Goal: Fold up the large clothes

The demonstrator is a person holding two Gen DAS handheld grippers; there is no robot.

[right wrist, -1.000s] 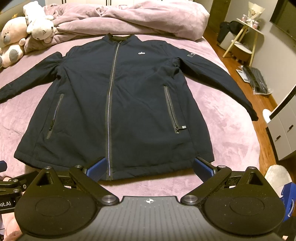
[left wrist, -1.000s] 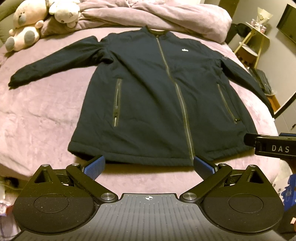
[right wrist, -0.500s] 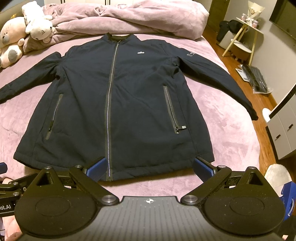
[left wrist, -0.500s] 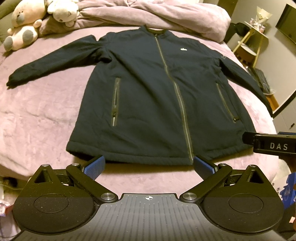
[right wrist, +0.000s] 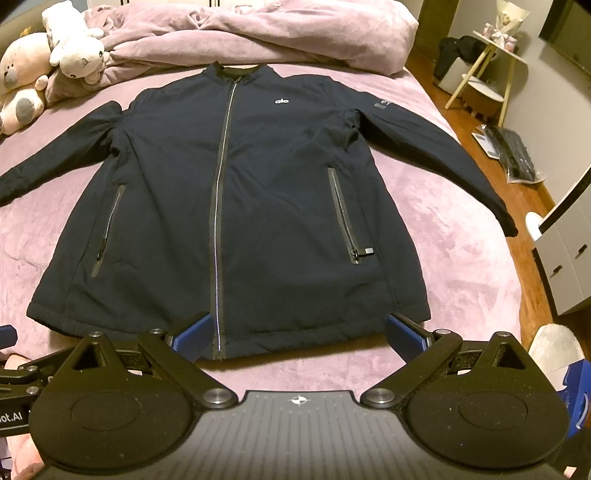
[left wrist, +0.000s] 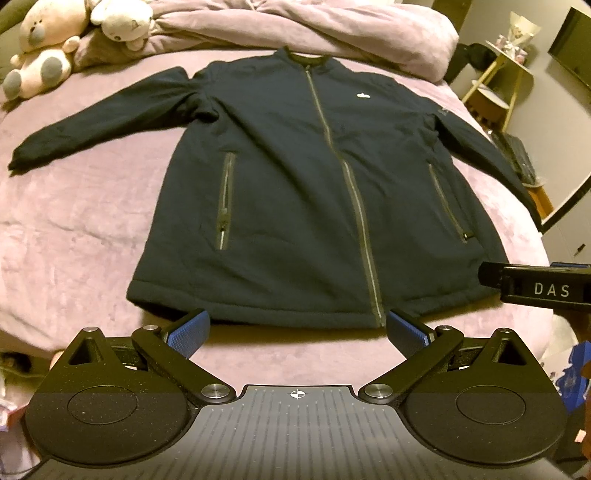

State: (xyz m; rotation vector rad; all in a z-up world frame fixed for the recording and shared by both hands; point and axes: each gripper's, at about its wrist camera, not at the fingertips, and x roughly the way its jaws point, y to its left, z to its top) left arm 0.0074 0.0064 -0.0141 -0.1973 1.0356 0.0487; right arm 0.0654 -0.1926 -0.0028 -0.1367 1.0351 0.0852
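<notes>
A single dark navy jacket (left wrist: 314,192) lies flat and zipped, front up, on a pink bedspread (left wrist: 81,229). Its long axis runs away from the cameras, collar at the far end, hem nearest, both sleeves spread outward. The left gripper (left wrist: 297,330) and right gripper (right wrist: 297,334) hover level just short of the hem, each with its jaws wide apart and holding nothing. Two plush toys (right wrist: 48,59) sit at the far left corner beside a rumpled duvet (right wrist: 258,33).
</notes>
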